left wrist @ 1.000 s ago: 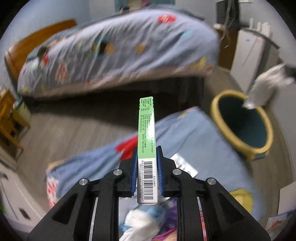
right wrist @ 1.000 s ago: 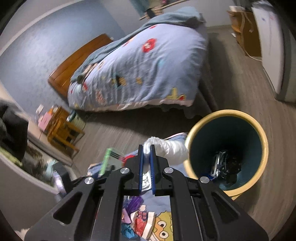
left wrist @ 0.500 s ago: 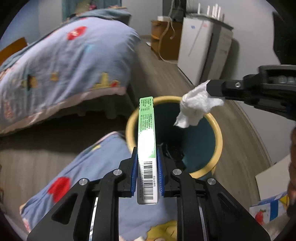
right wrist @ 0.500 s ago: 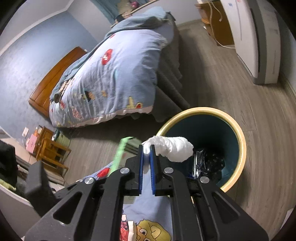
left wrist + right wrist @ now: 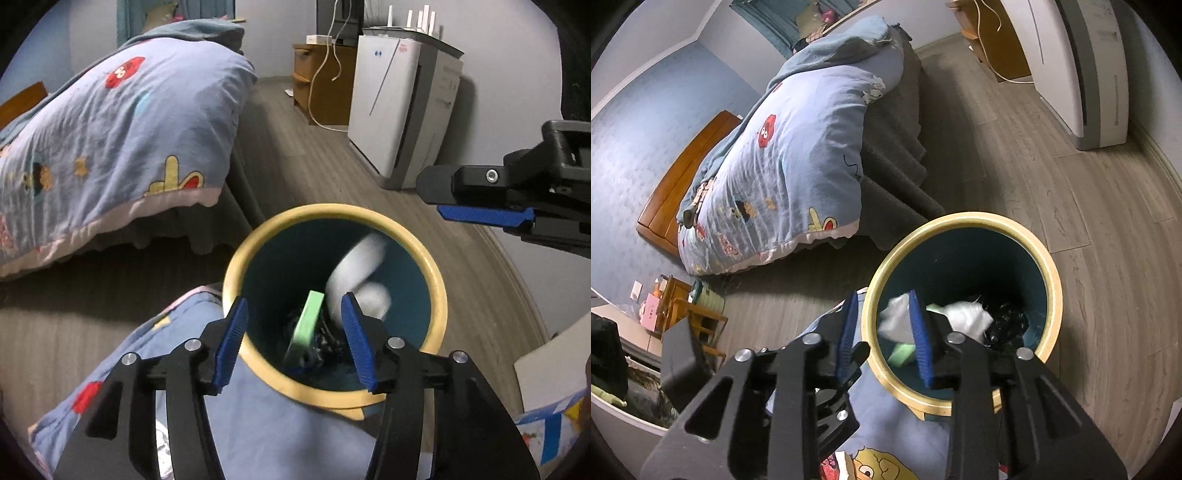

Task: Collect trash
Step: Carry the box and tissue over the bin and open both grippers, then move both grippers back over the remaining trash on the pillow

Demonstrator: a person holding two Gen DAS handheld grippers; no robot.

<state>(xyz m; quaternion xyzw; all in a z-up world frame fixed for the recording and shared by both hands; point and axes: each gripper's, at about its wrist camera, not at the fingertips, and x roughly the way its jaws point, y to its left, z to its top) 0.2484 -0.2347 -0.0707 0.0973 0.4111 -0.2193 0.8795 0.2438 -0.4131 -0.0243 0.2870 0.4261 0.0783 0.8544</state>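
Note:
A round bin with a yellow rim [image 5: 439, 280] [image 5: 1054, 280] and dark teal inside stands on the wood floor. My left gripper [image 5: 293, 314] is open just above its near rim. A green box [image 5: 306, 328] [image 5: 903, 352] and a crumpled white tissue [image 5: 360, 273] [image 5: 964, 317], blurred, are falling inside the bin onto dark trash. My right gripper [image 5: 882, 317] is open over the bin's left rim; in the left wrist view it [image 5: 428, 195] reaches in from the right, above the bin.
A bed with a blue cartoon quilt [image 5: 110, 133] [image 5: 798, 155] stands behind the bin. A blue blanket [image 5: 288, 435] lies on the floor under my grippers. A white appliance [image 5: 399, 110] and a wooden cabinet [image 5: 325, 85] stand by the far wall.
Both grippers have opened over the bin. The green box left my left gripper and the white tissue left my right gripper; both now drop inside the bin.

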